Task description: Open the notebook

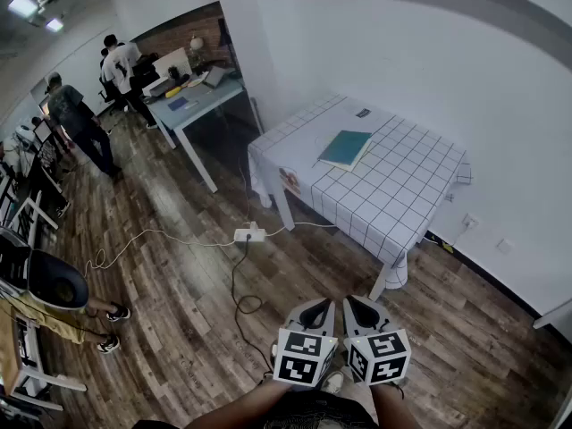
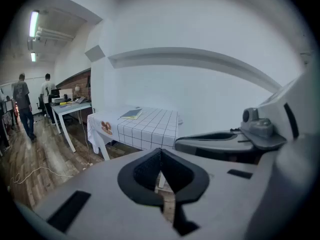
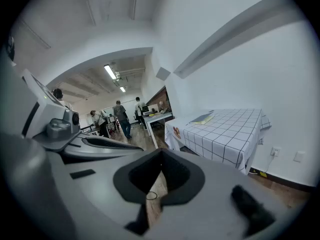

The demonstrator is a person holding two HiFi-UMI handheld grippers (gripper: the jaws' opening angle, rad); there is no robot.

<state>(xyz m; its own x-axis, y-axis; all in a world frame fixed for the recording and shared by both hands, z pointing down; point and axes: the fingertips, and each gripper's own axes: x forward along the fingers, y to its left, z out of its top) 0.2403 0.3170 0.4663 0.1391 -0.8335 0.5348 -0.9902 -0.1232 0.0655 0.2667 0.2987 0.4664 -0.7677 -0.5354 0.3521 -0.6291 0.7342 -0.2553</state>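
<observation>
Closest thing in shot is the pair of tools held low in front of the person, marker cubes facing up: left tool [image 1: 315, 313] and right tool [image 1: 361, 311], side by side and nearly touching. Both have their jaws pressed together with nothing between them, just bare wood floor [image 1: 179, 302] underneath.

The notebook [image 1: 345, 147] is nowhere near them. It's lying flat and closed on the counter [image 1: 402, 195] with the checked cloth, toward the far-left end in the head view and well apart from both tools. So the task hasn't really started, I'd say. It looks like the approach stage.

Stuff I'd worry about from here:
- There's a power strip [image 1: 249, 234] and a loose cable [image 1: 238, 286] on the floor between the person and the counter. Easy to snag a foot on the way over.
- The jaws need to spread before they get to the cover. Going in with them shut would just shove the notebook along the cloth.
- The cloth looks loose, so lifting the cover with one tool and nothing pinning the book could drag or bunch it, or lift the whole notebook.
- It's a thin cover, so it'd be easy to pinch a stack of pages along with it.

People [image 1: 85, 123] in the background are well away, so no issue there.
</observation>
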